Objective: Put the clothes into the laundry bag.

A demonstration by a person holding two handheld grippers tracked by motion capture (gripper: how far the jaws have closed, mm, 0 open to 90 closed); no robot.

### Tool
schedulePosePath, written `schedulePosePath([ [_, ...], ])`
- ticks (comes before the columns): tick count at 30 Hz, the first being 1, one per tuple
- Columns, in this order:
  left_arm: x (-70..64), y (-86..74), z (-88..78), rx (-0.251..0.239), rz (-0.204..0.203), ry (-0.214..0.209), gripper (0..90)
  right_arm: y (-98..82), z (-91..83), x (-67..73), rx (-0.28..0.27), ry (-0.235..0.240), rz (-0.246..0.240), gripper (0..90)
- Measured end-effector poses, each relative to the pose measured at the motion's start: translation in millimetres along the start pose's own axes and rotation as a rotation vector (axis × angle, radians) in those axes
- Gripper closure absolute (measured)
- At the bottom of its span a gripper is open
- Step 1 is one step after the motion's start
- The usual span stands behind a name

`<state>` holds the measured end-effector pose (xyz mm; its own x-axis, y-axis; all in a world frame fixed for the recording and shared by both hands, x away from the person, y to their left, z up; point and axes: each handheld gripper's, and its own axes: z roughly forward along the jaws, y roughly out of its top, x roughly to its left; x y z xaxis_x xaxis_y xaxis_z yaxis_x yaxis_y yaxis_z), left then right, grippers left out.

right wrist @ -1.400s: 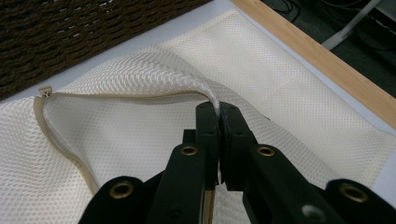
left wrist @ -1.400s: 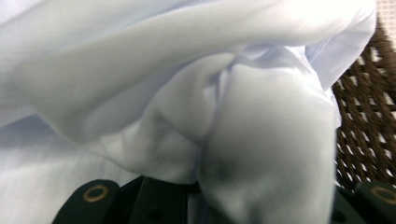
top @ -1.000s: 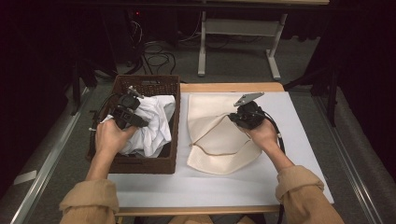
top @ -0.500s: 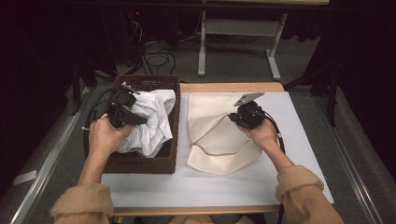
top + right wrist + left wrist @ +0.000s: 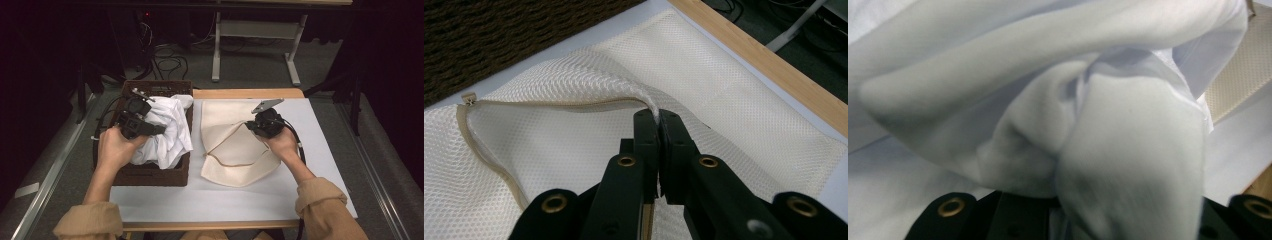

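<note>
High view shows us the white garment (image 5: 165,130) at left of centre, bunched up and half lifted out of the brown woven basket (image 5: 150,175), its lower folds draped over the basket's right wall. Our left gripper (image 5: 150,129) has a fold of it pinched between nearly closed jaws; in the left gripper view the cloth (image 5: 1088,125) billows right over the jaw bases, so we cannot see the pads themselves, but the fabric clearly hangs from them.

Just right of the basket, in the middle of the frame, lies the cream mesh laundry bag (image 5: 235,150) on the white table cover (image 5: 210,200). Our right gripper (image 5: 257,127) is clamped shut on the upper edge of the bag's zippered opening, seen plainly in the right gripper view, where the tips (image 5: 659,117) pinch the rim (image 5: 644,102) and raise it off the lower layer. We judge this hold is there to keep the mouth gaping toward the basket, so the garment can be carried across and fed in.

Beyond the table's wooden far edge (image 5: 250,93), at the top of the frame, stand a metal stand's legs and loose cables on a dark floor.
</note>
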<state>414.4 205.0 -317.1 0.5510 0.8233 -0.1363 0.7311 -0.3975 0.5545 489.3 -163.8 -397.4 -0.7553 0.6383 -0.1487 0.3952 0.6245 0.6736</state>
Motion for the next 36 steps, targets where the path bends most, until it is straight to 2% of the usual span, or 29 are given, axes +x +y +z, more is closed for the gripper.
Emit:
schedulePosePath([
  [10, -18.8, 3.2, -6.1, -0.015, 0.049, -0.032, 74.6, 0.0, 0.1, -1.1, -0.004, -0.003, -0.003, 88.0],
  [15, -30.8, 4.1, -10.0, -0.02, 0.088, -0.045, 74.5, 0.1, 0.5, -1.4, 0.0, -0.002, -0.001, 88.0],
  [23, -53.4, 5.5, -16.8, -0.05, 0.15, -0.091, 74.5, 0.6, 1.3, -1.6, 0.0, -0.001, 0.003, 88.0],
  [36, -86.5, 6.4, -15.5, -0.022, 0.249, -0.117, 74.4, 1.2, 2.5, -2.5, -0.005, -0.008, 0.007, 88.0],
])
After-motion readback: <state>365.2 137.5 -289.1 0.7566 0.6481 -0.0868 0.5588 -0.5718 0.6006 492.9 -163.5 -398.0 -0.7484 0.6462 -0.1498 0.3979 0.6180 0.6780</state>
